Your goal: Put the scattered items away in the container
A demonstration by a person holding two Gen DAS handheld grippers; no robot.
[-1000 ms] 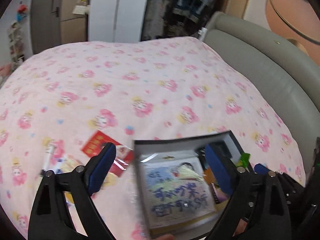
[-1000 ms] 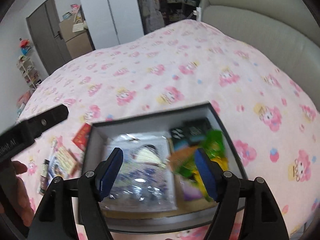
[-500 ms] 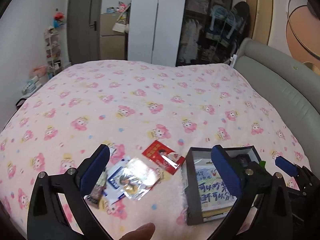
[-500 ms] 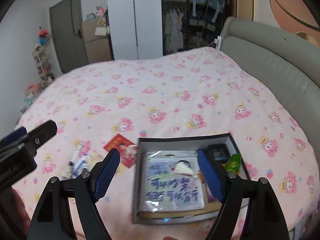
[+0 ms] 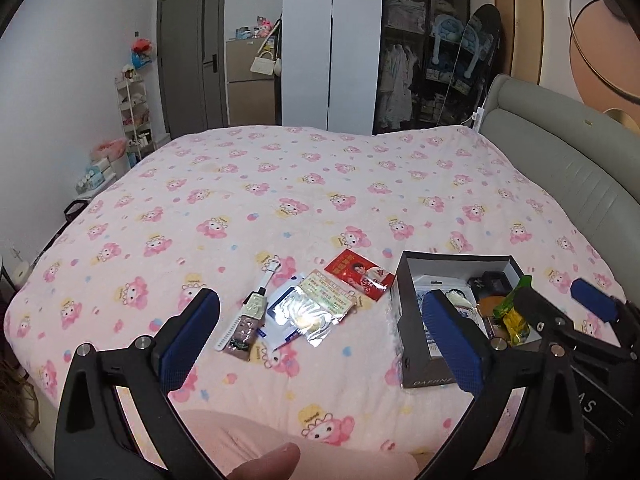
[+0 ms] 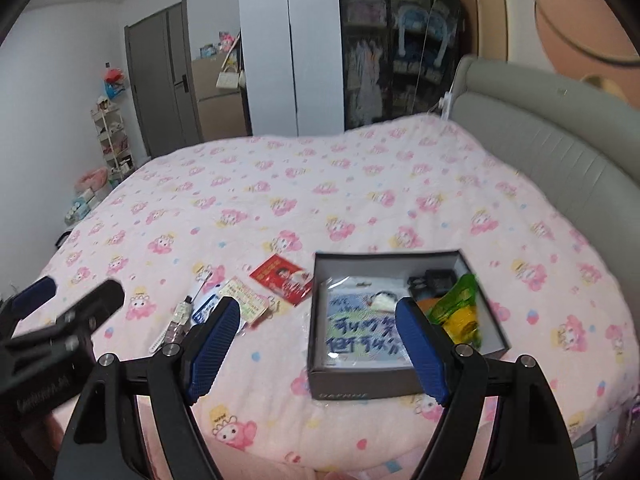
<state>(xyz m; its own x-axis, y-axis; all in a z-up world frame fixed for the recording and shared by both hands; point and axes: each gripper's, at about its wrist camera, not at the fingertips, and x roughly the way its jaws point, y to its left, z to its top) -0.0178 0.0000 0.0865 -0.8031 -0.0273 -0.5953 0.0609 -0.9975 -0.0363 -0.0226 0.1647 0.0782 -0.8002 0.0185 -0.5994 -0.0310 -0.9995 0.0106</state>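
A dark open box [image 5: 416, 360] [image 6: 360, 376] sits near the front edge of the pink bed. It holds a plastic-wrapped blue item [image 6: 360, 332], a green-yellow snack bag [image 6: 460, 312] and dark small things. Left of it lie a red packet [image 5: 358, 274] [image 6: 282, 276], clear-wrapped cards [image 5: 312, 308] [image 6: 244, 300] and a white strap with a small sachet [image 5: 248, 316] [image 6: 176, 320]. My left gripper [image 5: 320, 336] is open and empty, held high above the scattered items. My right gripper [image 6: 316, 344] is open and empty, above the box's front left.
A grey padded headboard [image 5: 560, 168] runs along the right. A white wardrobe [image 5: 328, 44], a dark open closet [image 5: 432, 60], a grey door [image 5: 188, 60] and a shelf rack [image 5: 134, 108] stand beyond the far side of the bed.
Both grippers have pulled back and up from the box, so the whole bed and the scattered items now show. Both stay open and empty.
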